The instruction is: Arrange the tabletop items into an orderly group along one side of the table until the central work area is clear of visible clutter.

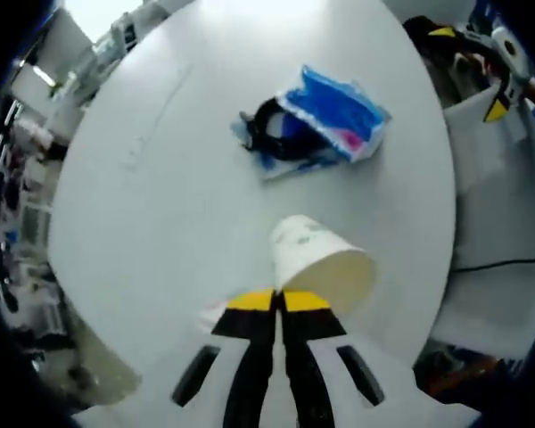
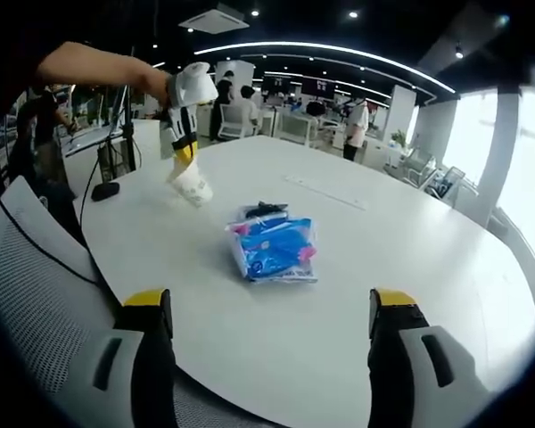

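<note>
A white paper cup [image 1: 321, 261] is pinched by its rim between the closed yellow-tipped jaws of the left gripper [image 1: 277, 301], tilted so its base points away over the table; whether anything is inside it cannot be told. In the right gripper view the same cup [image 2: 191, 188] hangs from the left gripper [image 2: 184, 159] above the near-left part of the round white table [image 2: 410, 267], clear of the surface. Near the table's middle lies a blue and white plastic packet with pink marks [image 2: 273, 250], flat on the top, with a small black object [image 2: 265, 210] touching its far edge; in the left gripper view that black object [image 1: 269, 129] partly overlaps the packet [image 1: 334, 119]. The right gripper [image 2: 272, 308] stands with jaws spread wide, holding and touching nothing, just over the table's near edge. Bare tabletop surrounds the packet on all sides. A grey mesh chair back [image 2: 36, 267] sits beside the table's left edge.
</note>
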`<state>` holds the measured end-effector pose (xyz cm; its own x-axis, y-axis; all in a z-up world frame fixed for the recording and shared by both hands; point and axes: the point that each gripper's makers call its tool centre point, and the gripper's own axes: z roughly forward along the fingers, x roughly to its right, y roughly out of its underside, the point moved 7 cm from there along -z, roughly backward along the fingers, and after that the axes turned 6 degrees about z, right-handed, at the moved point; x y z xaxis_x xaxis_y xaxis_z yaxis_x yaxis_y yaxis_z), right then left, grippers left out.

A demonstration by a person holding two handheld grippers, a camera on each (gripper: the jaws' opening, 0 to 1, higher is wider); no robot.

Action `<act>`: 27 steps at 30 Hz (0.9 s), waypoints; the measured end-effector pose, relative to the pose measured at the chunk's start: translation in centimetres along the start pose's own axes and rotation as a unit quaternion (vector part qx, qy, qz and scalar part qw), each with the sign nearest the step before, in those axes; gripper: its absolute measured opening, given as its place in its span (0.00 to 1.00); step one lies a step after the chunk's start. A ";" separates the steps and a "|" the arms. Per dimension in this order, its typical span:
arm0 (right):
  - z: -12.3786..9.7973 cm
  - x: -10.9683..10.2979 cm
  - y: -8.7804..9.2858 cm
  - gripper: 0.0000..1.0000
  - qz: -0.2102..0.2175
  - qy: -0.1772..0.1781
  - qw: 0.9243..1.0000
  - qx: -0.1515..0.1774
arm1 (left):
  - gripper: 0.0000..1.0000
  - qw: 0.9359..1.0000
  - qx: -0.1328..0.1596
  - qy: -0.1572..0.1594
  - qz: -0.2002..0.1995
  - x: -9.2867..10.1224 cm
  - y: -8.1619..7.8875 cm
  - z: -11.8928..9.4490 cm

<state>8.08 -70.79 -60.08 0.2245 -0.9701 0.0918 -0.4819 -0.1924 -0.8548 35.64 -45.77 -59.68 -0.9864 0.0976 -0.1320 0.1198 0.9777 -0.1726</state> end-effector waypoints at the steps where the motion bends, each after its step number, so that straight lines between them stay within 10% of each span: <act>1: 0.0 0.0 0.0 0.90 0.000 0.001 1.000 -0.001 | 0.00 1.000 -0.002 0.001 0.003 -0.1 -0.1 0.0; 27: 0.0 0.2 0.3 0.88 -0.004 0.006 1.000 -0.011 | 0.00 0.991 -0.101 0.027 0.082 -2.7 -1.6 2.4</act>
<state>7.98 -71.06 -60.29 0.2190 -0.9700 0.1051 -0.4981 -0.2038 -0.8429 38.38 -48.05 -61.43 -0.9608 0.2625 -0.0886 0.2592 0.9647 0.0474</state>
